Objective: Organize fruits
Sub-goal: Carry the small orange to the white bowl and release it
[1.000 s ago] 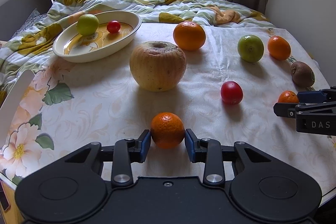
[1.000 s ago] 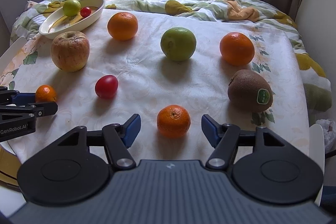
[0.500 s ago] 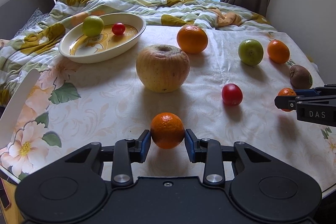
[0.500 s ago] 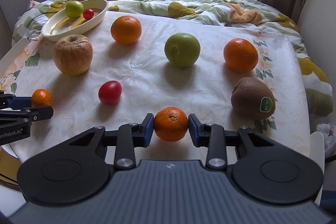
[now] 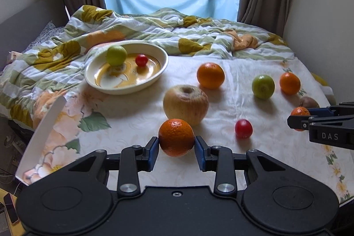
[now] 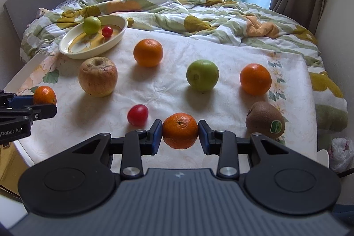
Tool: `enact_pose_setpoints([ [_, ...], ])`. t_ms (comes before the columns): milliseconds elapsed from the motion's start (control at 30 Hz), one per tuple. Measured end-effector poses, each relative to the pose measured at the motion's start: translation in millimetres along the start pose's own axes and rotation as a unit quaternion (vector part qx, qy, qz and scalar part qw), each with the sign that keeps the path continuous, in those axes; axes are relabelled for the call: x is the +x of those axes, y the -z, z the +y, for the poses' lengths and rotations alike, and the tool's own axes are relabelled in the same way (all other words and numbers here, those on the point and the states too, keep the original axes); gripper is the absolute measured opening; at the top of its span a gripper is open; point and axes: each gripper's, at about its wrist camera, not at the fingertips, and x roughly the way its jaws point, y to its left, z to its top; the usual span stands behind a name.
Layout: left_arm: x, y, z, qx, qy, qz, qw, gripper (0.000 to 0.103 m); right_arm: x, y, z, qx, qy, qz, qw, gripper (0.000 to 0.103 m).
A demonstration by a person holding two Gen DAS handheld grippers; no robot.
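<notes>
My left gripper (image 5: 176,150) is shut on a small mandarin (image 5: 176,137) and holds it above the cloth. My right gripper (image 6: 180,136) is shut on another small mandarin (image 6: 180,130), also lifted. A cream oval dish (image 5: 104,85) at the back left holds a green fruit (image 5: 116,55) and a red cherry tomato (image 5: 141,60). On the cloth lie a large wrinkled apple (image 5: 185,105), two oranges (image 5: 210,75) (image 5: 289,83), a green apple (image 5: 263,86), a red tomato (image 5: 243,128) and a kiwi (image 6: 265,120).
A rumpled floral quilt (image 5: 199,37) lies behind the white cloth. A white curved board (image 5: 42,134) stands at the table's left edge. Curtains and a wall close in on the right. A plastic bag (image 6: 339,154) lies beyond the right edge.
My right gripper closed on its mandarin and lifted it. My left gripper rose with its mandarin, and both views now look from higher up.
</notes>
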Motion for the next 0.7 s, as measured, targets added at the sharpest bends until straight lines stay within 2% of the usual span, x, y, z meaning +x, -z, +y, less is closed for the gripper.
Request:
enact_pose_setpoints([
  [333, -19.1, -29.7, 32.8, 0.007, -0.021, -0.024, 0.9995, 0.039, -16.4, -33.9, 21.9, -0.013, -0.017, -0.018, 1.0, 0.051],
  [700, -0.5, -72.1, 89.5, 0.003, -0.011, -0.031, 0.9994, 0.039, -5.8, -88.1, 66.9, -0.014, -0.018, -0.033, 0.999, 0.051],
])
